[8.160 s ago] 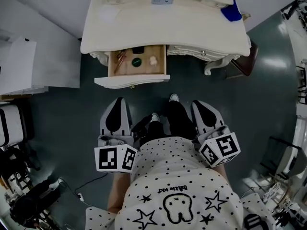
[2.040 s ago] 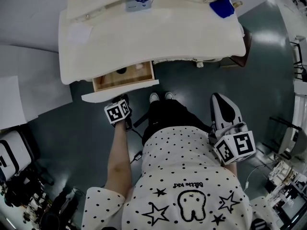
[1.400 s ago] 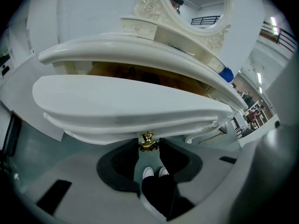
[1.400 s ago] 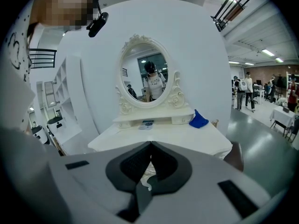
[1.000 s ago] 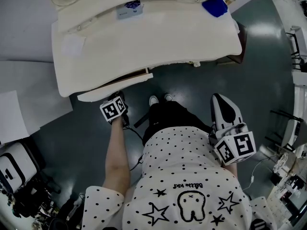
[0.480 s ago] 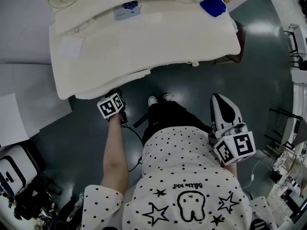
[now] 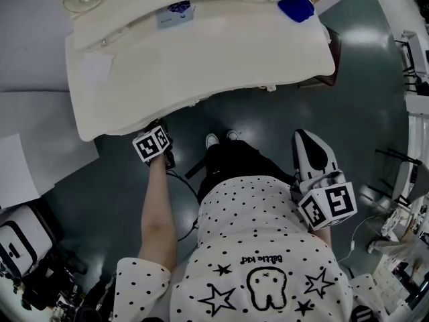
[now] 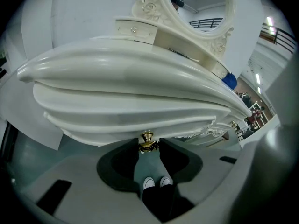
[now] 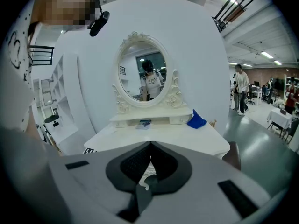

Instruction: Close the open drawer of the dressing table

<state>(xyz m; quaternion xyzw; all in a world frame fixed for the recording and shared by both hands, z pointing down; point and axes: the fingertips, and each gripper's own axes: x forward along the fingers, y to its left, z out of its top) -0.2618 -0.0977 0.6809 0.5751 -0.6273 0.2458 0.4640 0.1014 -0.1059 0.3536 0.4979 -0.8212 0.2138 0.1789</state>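
Note:
The cream dressing table (image 7: 201,59) fills the top of the head view, and no open drawer shows under its front edge. In the left gripper view the drawer front (image 8: 126,120) lies flush under the tabletop. Its gold knob (image 8: 147,140) sits between the tips of my left gripper (image 8: 149,143), and the jaws stand narrowly apart, closed against the knob. In the head view the left gripper (image 7: 154,139) is tucked under the table edge. My right gripper (image 7: 305,139) hangs by the person's right side, shut and holding nothing (image 9: 150,144).
A blue cloth (image 7: 297,7) and a small box (image 7: 169,15) lie on the tabletop below an oval mirror (image 9: 142,76). A brown stool (image 7: 332,72) stands at the table's right. The person's shoes (image 7: 220,138) are close to the table. Equipment (image 7: 20,247) crowds the lower left.
The drawer, wide open at first, has slid fully into the table. My left gripper moved forward with it to the table edge. The right gripper has stayed by the person's side.

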